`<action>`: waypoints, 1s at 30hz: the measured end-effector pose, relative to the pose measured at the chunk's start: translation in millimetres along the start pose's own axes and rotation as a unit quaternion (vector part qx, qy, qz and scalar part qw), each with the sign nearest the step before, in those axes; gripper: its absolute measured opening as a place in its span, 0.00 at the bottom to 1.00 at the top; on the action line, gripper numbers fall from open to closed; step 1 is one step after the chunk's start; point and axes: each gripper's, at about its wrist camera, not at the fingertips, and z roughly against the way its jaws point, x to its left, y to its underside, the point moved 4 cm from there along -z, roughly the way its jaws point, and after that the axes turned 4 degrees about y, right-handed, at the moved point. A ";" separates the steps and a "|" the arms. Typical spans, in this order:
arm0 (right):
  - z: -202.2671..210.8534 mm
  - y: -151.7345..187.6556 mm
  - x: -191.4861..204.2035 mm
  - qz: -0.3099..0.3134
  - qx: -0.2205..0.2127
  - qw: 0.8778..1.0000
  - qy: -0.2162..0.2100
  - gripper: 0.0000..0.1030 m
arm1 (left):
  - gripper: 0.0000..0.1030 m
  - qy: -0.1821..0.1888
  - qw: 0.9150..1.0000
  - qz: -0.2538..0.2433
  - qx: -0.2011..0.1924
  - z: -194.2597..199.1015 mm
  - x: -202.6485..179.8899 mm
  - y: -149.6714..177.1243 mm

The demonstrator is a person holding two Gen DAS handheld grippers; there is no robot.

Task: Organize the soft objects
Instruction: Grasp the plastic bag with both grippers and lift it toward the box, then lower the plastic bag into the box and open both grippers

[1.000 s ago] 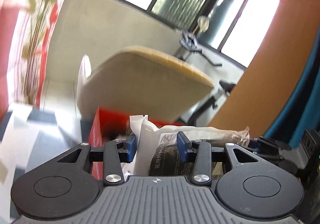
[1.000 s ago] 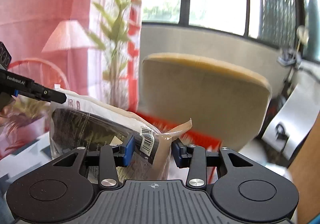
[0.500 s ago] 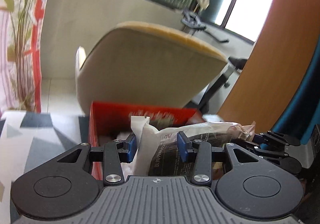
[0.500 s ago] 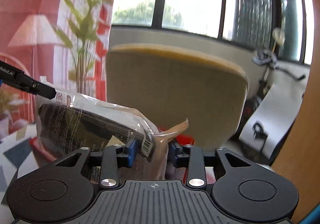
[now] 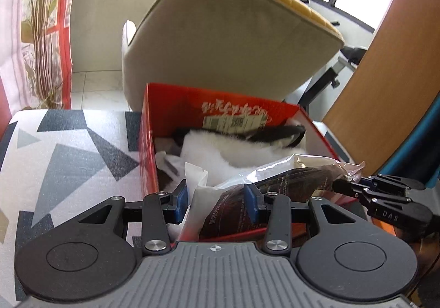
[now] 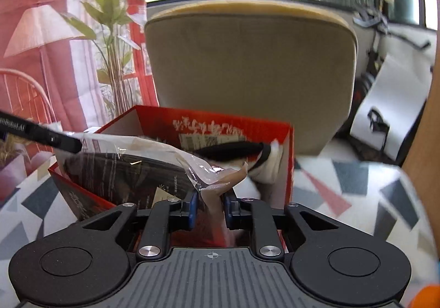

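Plastic-wrapped package (image 5: 277,184) clamped at opposite ends by left gripper (image 5: 217,199) and right gripper (image 6: 208,206), over red box (image 5: 147,142)

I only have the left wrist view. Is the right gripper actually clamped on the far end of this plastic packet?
Observer: Yes. The right gripper has its jaws shut on the clear crimped end of the plastic packet.
Operator: Is that end over the red box?
Observer: It appears so. It hangs above the opening of the red box, towards the wall on the right of that view.
Operator: Anything in the way there?
Observer: The white furry item with black trim is pressed against that wall, just beyond the packet's end.
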 end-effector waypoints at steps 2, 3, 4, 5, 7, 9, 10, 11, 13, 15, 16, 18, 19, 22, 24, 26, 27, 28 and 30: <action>-6.4 4.1 -3.9 -0.016 0.021 1.000 -0.002 0.15 | 0.43 -0.002 1.000 -0.002 0.008 -2.9 -1.2 1.6; -9.9 6.0 -5.1 -0.024 0.033 0.999 -0.001 0.15 | 0.43 -0.002 1.000 -0.001 0.012 -3.9 -3.4 2.1; -12.0 7.4 -7.0 -0.033 0.039 0.999 -0.001 0.15 | 0.43 -0.002 1.000 -0.001 0.018 -6.1 -3.7 2.7; -13.0 8.0 -9.4 -0.044 0.042 0.998 -0.003 0.15 | 0.43 -0.005 1.000 -0.003 0.022 -7.8 -4.5 3.3; -15.4 7.4 -13.0 -0.068 0.053 0.996 -0.006 0.14 | 0.43 -0.009 1.000 -0.006 0.026 -10.3 -6.6 4.8; -16.7 7.1 -15.9 -0.083 0.062 0.995 -0.008 0.14 | 0.43 -0.014 0.999 -0.005 0.035 -13.5 -5.8 6.6; -17.0 6.9 -15.3 -0.083 0.065 0.994 -0.007 0.14 | 0.43 -0.015 0.999 -0.004 0.039 -14.7 -5.1 7.6; -17.4 5.9 -15.4 -0.083 0.068 0.994 -0.007 0.14 | 0.43 -0.015 0.999 -0.003 0.042 -15.7 -3.9 8.8; -17.6 5.2 -14.8 -0.085 0.072 0.994 -0.006 0.14 | 0.43 -0.014 0.999 0.003 0.043 -15.3 -1.9 10.5; -16.8 5.4 -13.6 -0.086 0.073 0.994 -0.002 0.14 | 0.43 -0.014 0.999 0.004 0.043 -14.4 -2.1 11.2; -16.4 4.9 -13.1 -0.086 0.072 0.994 0.000 0.14 | 0.43 -0.015 0.999 0.002 0.044 -14.0 -2.6 11.5; -14.0 4.9 -10.5 -0.082 0.068 0.994 0.007 0.14 | 0.43 -0.018 0.999 0.000 0.044 -13.5 -3.3 12.2; -12.4 4.2 -8.2 -0.075 0.064 0.995 0.011 0.14 | 0.43 -0.020 0.999 0.001 0.044 -12.9 -3.2 12.4; -5.7 3.3 4.1 -0.024 0.046 0.998 0.037 0.19 | 0.47 -0.031 0.999 -0.010 0.042 -9.6 -6.3 12.9; 0.2 4.1 11.0 0.000 0.032 0.998 0.045 0.27 | 0.55 -0.040 0.999 -0.021 0.030 -4.4 -10.1 12.5; 6.8 4.6 13.5 0.007 0.019 0.999 0.050 0.29 | 0.59 -0.035 0.999 -0.023 0.012 3.9 -11.8 11.8; 10.9 4.8 14.1 0.010 0.010 0.998 0.055 0.33 | 0.60 -0.031 0.999 -0.020 0.002 7.8 -11.6 11.5; 16.0 4.4 14.0 0.012 -0.003 0.998 0.059 0.36 | 0.62 -0.029 0.999 -0.018 -0.013 14.0 -11.9 11.3; 28.3 4.0 14.9 0.020 -0.036 0.997 0.066 0.55 | 0.71 -0.027 0.999 -0.018 -0.039 23.6 -13.8 11.7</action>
